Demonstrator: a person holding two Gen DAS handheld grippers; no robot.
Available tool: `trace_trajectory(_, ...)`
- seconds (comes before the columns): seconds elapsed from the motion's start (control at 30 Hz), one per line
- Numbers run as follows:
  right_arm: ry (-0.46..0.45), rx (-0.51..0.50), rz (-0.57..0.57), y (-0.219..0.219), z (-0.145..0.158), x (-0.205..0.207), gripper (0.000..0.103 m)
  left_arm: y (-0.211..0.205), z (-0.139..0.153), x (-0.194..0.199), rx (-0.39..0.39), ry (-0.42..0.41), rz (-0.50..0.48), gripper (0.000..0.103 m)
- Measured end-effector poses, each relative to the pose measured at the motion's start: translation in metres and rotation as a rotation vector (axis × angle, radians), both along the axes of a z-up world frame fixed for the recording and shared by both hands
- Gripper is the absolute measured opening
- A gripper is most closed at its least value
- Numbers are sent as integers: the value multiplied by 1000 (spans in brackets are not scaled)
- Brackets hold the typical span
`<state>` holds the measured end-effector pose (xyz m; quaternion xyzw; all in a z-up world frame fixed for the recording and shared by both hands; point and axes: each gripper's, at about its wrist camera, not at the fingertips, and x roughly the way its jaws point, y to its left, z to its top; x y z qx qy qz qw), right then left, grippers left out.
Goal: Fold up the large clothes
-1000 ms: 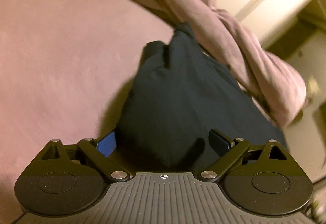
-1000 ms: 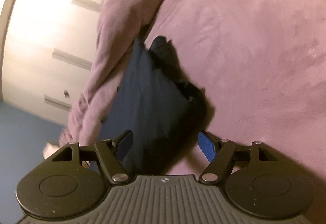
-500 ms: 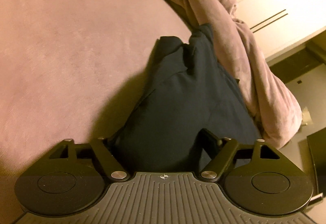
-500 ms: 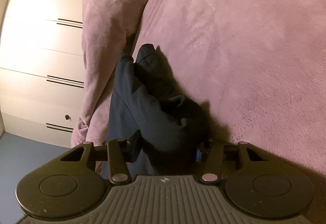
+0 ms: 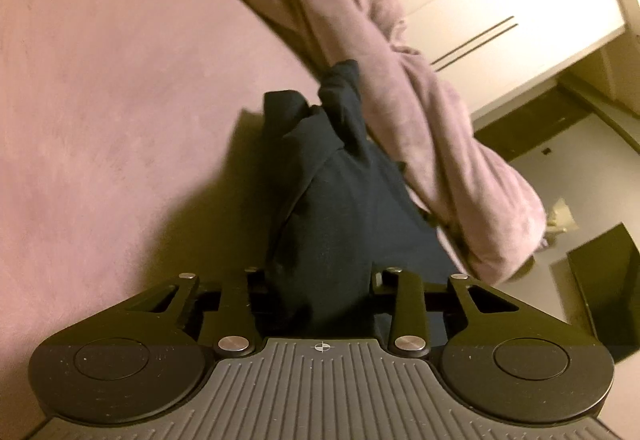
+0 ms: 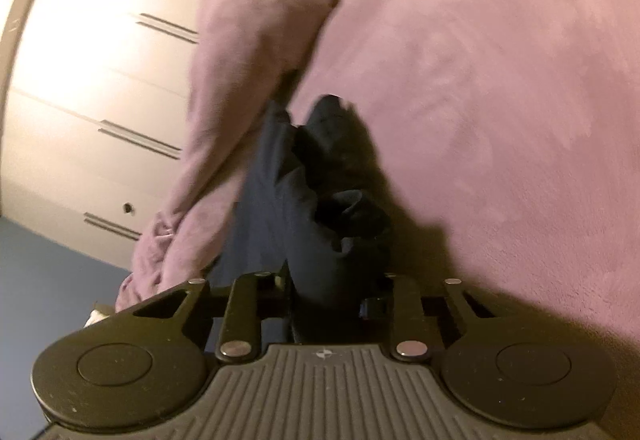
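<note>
A dark navy garment (image 5: 344, 200) hangs bunched over a pink bed cover (image 5: 100, 112). My left gripper (image 5: 316, 288) is shut on one edge of the garment, its fingertips buried in the cloth. In the right wrist view the same garment (image 6: 288, 200) hangs in folds. My right gripper (image 6: 328, 292) is shut on another edge of it. The fingertips of both grippers are hidden by fabric.
A rolled pink blanket (image 5: 400, 88) lies along the bed edge beside the garment; it also shows in the right wrist view (image 6: 240, 88). White drawers (image 6: 100, 100) stand beyond the bed. A dark box (image 5: 604, 280) sits on the floor.
Both grippers went from open around the garment to closed on it. The garment now hangs narrower and more bunched between them.
</note>
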<state>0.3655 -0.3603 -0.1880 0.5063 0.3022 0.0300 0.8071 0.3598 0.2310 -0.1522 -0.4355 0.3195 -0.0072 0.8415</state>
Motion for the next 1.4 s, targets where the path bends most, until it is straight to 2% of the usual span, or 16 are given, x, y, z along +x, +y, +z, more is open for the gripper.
trace_trajectory(0.2, -22, -55, 38, -5, 25, -29, 23, -8, 24, -47, 23, -17, -48, 35)
trace_trajectory(0.33, 16, -80, 91, -16, 34, -81, 24, -18, 32, -111, 36, 12, -101, 35)
trace_trajectory(0.47, 98, -103, 122, -28, 36, -147, 24, -30, 24, -179, 43, 76, -131, 36)
trace_trajectory(0.57, 145, -134, 115, -36, 36, -194, 27, -36, 13, -211, 73, 123, -109, 41)
trace_trajectory(0.63, 153, -189, 108, -40, 39, -211, 35, -32, 13, -221, 62, 128, -66, 41)
trace_trajectory(0.7, 165, -198, 75, -50, 48, -223, 35, -26, 20, -227, 62, 130, -18, 44)
trace_trajectory(0.77, 144, -256, 24, -61, 65, -231, 38, -24, 32, -231, 116, 123, 2, 46)
trace_trajectory(0.8, 121, -298, 4, -64, 75, -235, 45, -24, 39, -235, 153, 113, 14, 51)
trace_trajectory(0.83, 97, -340, -3, -64, 83, -238, 48, -26, 45, -235, 188, 103, 27, 53)
trace_trajectory(0.9, 46, -421, 11, -57, 98, -232, 48, -31, 56, -234, 244, 82, 41, 55)
trace_trajectory(1.0, -1, -494, 87, -29, 104, -207, 48, -52, 63, -223, 330, 61, 8, 58)
trace_trajectory(1.07, -25, -561, 186, 7, 102, -181, 48, -71, 61, -207, 398, 62, -13, 58)
trace_trajectory(1.13, -61, -616, 299, 48, 97, -154, 47, -95, 60, -193, 504, 51, -22, 59)
trace_trajectory(1.23, -89, -688, 421, 108, 86, -116, 47, -131, 53, -156, 657, 11, -76, 69)
trace_trajectory(1.33, -71, -776, 498, 152, 68, -75, 46, -148, 31, -117, 675, 53, -146, 69)
trace_trajectory(1.4, -30, -840, 517, 174, 52, -43, 46, -155, 19, -93, 734, 64, -152, 72)
